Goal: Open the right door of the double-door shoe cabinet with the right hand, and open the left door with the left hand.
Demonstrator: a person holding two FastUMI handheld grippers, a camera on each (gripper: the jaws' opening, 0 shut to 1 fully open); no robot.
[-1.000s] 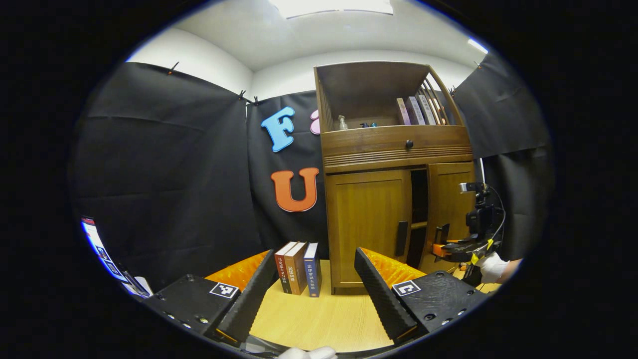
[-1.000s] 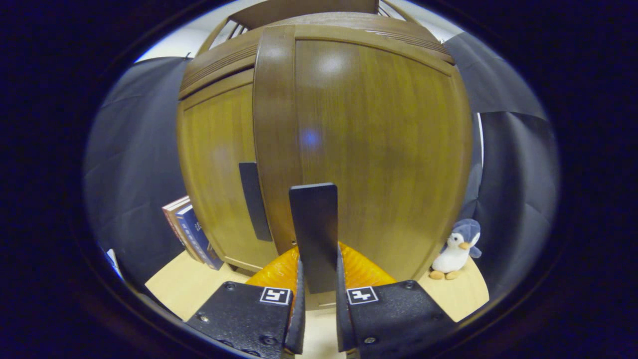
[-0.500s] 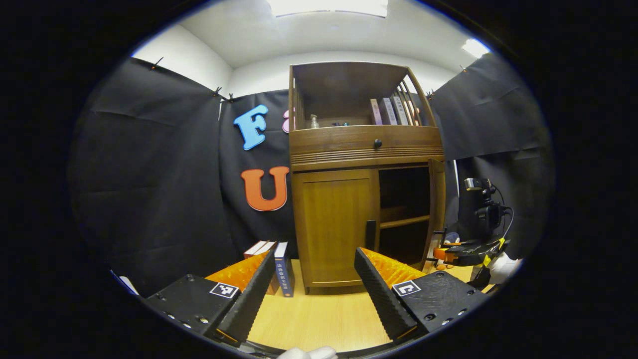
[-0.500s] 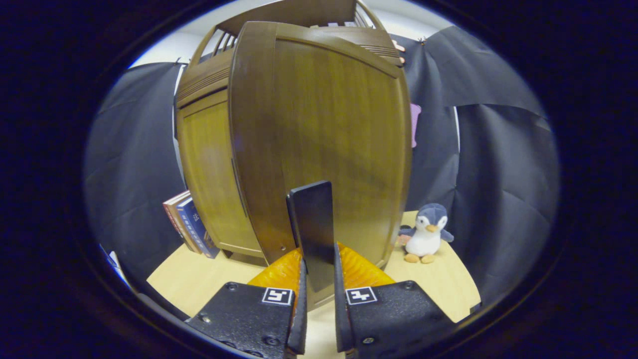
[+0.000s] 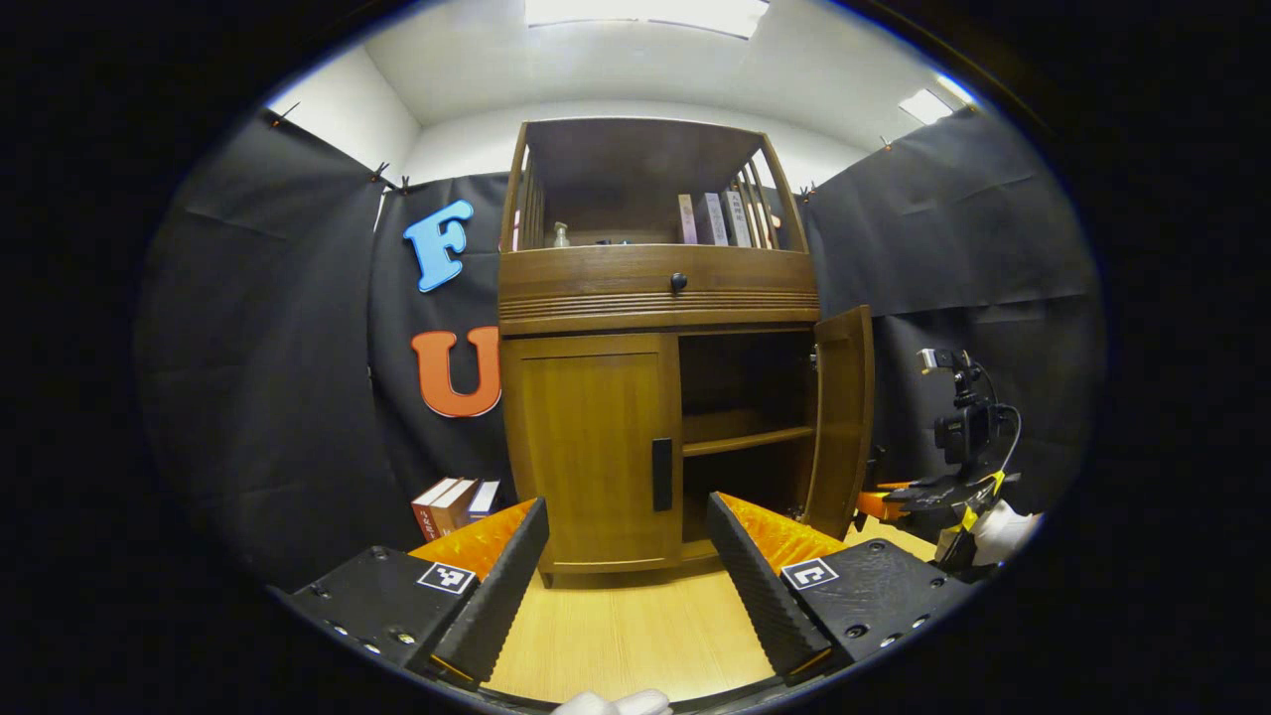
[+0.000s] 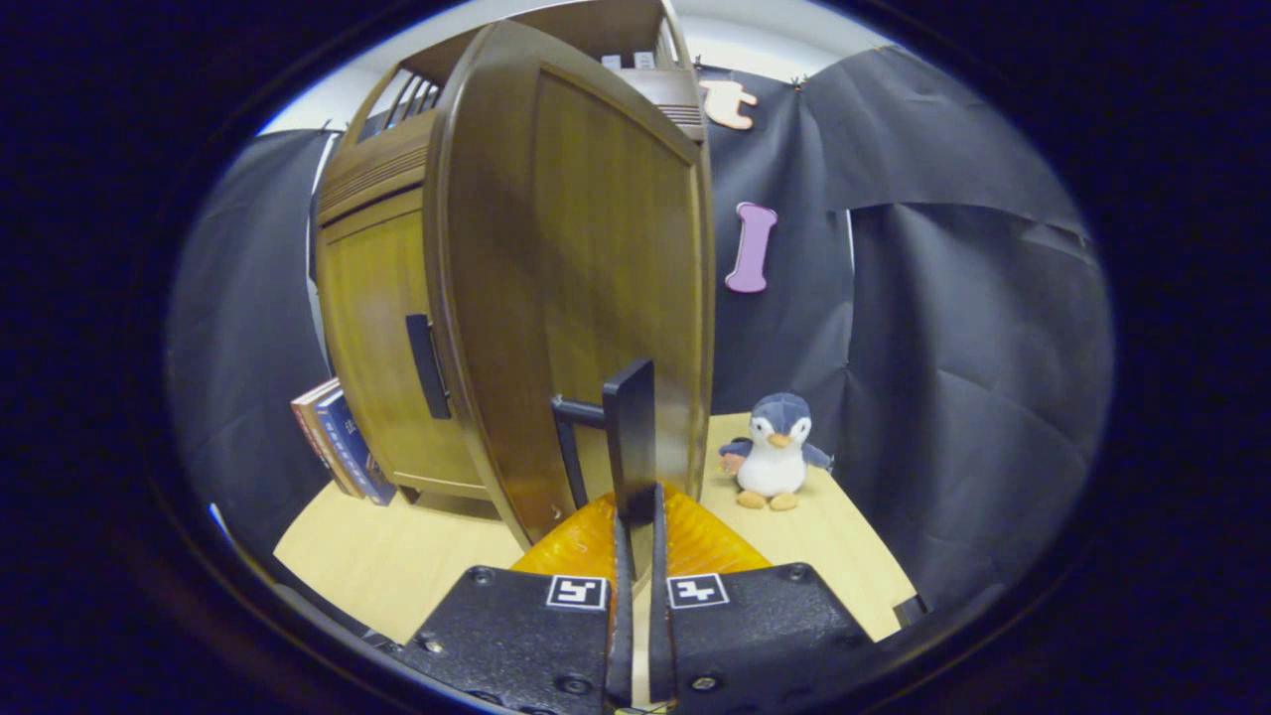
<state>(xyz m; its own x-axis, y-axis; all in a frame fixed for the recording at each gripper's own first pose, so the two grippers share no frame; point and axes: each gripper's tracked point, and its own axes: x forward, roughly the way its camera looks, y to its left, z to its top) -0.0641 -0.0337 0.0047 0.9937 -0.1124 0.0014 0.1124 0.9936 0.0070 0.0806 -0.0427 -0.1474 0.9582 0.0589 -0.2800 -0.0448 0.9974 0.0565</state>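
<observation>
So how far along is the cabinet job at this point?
Half done. The right door is swung wide, showing the shelf; the right tongs are shut on its handle. The left door is closed, and the left tongs hang open, short of its handle.

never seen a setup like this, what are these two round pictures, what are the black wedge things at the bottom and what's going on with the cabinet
There is no robot. A person holds a two-finger gripper in each hand, and a fisheye camera rides on each one, so the wedges at the bottom are that gripper's own fingers.

In the left gripper view, the left gripper is open and holds nothing. It faces the shoe cabinet, whose left door is shut.

In the right gripper view, the right gripper is shut on the handle of the right door, which stands swung open.

On the wooden table stand some books beside the cabinet and a toy penguin.
</observation>
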